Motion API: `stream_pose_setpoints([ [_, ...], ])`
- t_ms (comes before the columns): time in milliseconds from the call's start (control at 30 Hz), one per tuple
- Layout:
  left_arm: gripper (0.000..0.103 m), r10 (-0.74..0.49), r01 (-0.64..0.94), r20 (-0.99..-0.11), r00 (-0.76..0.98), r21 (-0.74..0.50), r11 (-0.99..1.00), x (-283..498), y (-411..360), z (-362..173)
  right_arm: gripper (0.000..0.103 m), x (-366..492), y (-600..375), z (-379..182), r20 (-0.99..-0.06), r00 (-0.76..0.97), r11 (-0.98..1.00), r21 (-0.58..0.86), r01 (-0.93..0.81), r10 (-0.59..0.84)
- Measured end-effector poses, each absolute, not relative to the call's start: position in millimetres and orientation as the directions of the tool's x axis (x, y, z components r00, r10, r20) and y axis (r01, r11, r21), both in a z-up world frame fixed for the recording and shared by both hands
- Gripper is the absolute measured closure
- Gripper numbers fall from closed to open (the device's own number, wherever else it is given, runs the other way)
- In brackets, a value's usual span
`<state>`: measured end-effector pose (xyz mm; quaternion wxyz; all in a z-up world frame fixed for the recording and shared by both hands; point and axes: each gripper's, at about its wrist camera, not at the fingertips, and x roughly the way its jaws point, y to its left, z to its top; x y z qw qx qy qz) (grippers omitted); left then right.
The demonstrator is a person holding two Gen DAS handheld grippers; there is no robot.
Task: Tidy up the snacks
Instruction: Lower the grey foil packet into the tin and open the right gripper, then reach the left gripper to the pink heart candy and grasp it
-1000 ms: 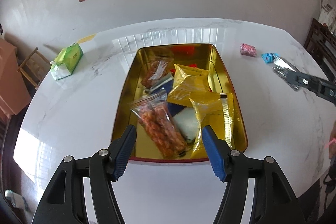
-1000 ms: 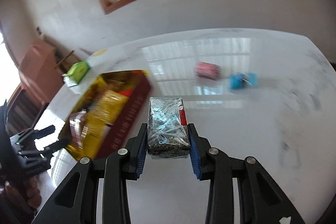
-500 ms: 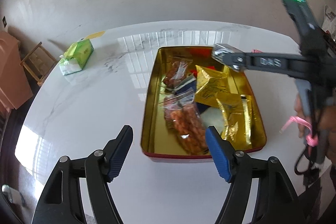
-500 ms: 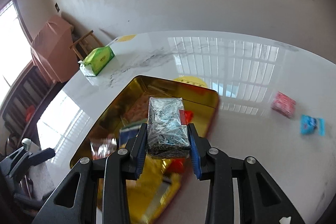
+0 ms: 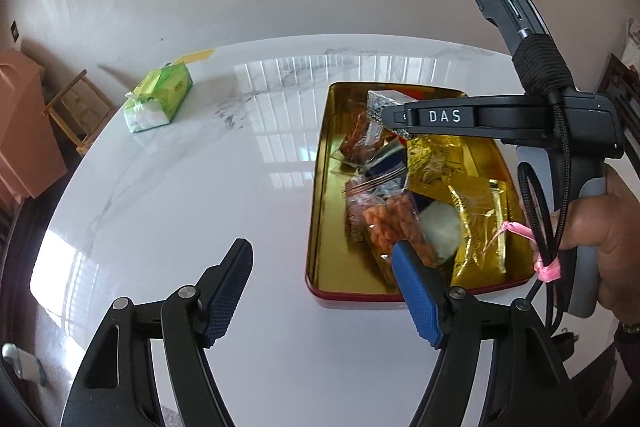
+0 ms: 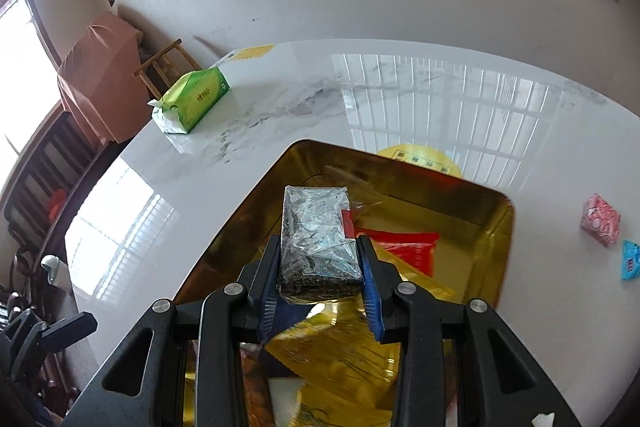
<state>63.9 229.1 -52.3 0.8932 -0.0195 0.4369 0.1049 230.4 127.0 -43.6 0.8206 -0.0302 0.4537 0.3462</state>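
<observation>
Right wrist view: right gripper (image 6: 320, 269) clamped on silver snack packet (image 6: 316, 233) above gold tin (image 6: 494, 227).

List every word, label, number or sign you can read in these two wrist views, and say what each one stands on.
"DAS": white capitals on the side of the right gripper, seen from the left wrist view.
Green tissue pack: round logo and print, too small to read.
Yellow label beyond the gold tin: a line of characters, too blurred to read.
Pink packet and blue packet: print unreadable.
</observation>
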Motion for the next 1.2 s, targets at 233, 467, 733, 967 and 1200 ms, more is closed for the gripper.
stream_pose_setpoints([
  [233,0.029,0.172,-0.213,-0.787,0.592,0.053,0.976,63,235,-54,0.067,223,136,-42,-0.77,0.359,0.75,0.223,-0.622,0.527],
  [467,0.027,0.181,-0.222,-0.788,0.588,0.057,0.973,63,238,-56,0.057,213,130,-31,-0.723,0.35,0.716,0.28,-0.64,0.596],
  [733,0.027,0.2,-0.222,-0.788,0.582,0.082,0.972,60,230,-54,0.047,194,83,-10,-0.624,0.422,0.705,0.313,-0.636,0.658],
  [967,0.026,0.211,-0.187,-0.779,0.591,0.123,0.975,61,211,-48,0.043,184,-17,-19,-0.64,0.573,0.829,0.193,-0.525,0.512],
  [1200,0.026,0.207,-0.126,-0.766,0.609,0.164,0.978,66,177,-38,0.04,193,-146,-50,-0.71,0.668,0.957,0.03,-0.288,0.223],
])
